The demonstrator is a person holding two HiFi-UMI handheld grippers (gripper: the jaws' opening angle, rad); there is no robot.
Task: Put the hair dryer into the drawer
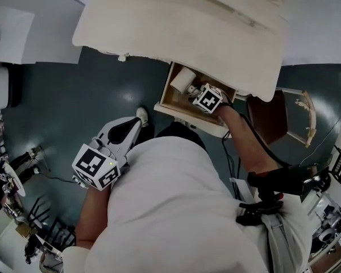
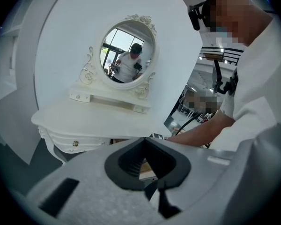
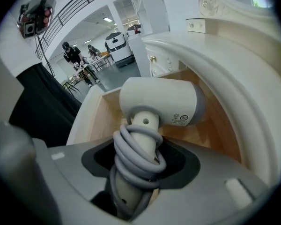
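Note:
A white hair dryer point(image 3: 159, 102) with its grey cord wound round the handle hangs inside the open wooden drawer point(image 3: 96, 111) of the dressing table. My right gripper point(image 3: 140, 158) is shut on that wrapped handle, and the dryer's body points away over the drawer bottom. In the head view the right gripper point(image 1: 194, 91) reaches down into the drawer point(image 1: 166, 98), with the hair dryer point(image 1: 183, 81) just beyond it. My left gripper point(image 1: 137, 118) is held back near my body, left of the drawer. Its jaws are together around nothing, and it point(image 2: 147, 142) faces the table.
The white dressing table point(image 1: 176, 21) overhangs the drawer, and its oval mirror point(image 2: 128, 50) stands on top. A brown-seated chair point(image 1: 273, 118) stands right of the drawer. Dark floor point(image 1: 74, 107) lies to the left. People and equipment stand far behind.

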